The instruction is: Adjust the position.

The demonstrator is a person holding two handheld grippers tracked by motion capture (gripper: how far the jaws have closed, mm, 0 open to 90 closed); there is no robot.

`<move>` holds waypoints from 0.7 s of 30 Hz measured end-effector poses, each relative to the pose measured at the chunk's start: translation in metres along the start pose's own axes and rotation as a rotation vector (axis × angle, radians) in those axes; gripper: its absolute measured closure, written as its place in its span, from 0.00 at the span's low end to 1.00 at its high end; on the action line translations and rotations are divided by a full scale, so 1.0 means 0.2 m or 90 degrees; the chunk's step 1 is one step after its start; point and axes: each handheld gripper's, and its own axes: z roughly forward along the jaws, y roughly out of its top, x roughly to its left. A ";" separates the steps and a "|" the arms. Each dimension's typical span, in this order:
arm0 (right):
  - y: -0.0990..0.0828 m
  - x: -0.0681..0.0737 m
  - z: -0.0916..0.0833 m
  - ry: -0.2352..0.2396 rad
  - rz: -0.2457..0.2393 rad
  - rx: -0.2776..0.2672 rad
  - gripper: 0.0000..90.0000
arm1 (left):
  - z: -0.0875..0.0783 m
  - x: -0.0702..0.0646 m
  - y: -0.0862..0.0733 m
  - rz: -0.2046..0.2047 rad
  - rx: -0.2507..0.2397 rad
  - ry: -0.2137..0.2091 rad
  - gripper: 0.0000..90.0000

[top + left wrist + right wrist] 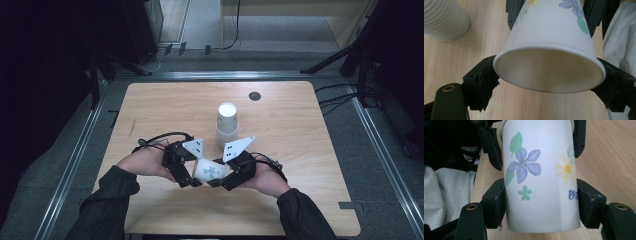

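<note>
- The flowered cup (pixel 210 171) lies sideways at lower centre, held above the worktop (pixel 165 105) between both claws, likely for a handover.
- Right claw (pixel 541 202) is clamped on its base end.
- Left claw (pixel 549 82) stands apart around the rim, not pressing.
- A stack of cups (pixel 226 125) stands upright just behind.

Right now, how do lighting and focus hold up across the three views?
High view: dim, surroundings nearly black, the flowered cup small and soft. Left gripper view: bright, the cup's rim sharp, ribbed cup slightly soft. Right gripper view: evenly lit, crisp flower print, no glare.
</note>
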 end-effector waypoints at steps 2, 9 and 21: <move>0.00 0.00 -0.01 -0.002 0.001 -0.006 0.37 | -0.01 0.01 -0.01 -0.003 -0.025 -0.004 0.16; 0.00 -0.02 -0.07 -0.010 0.016 -0.047 0.37 | -0.04 0.03 -0.05 -0.023 -0.078 -0.019 0.16; -0.01 -0.04 -0.13 -0.021 0.020 -0.075 0.37 | -0.08 0.05 -0.11 -0.067 -0.162 -0.018 0.18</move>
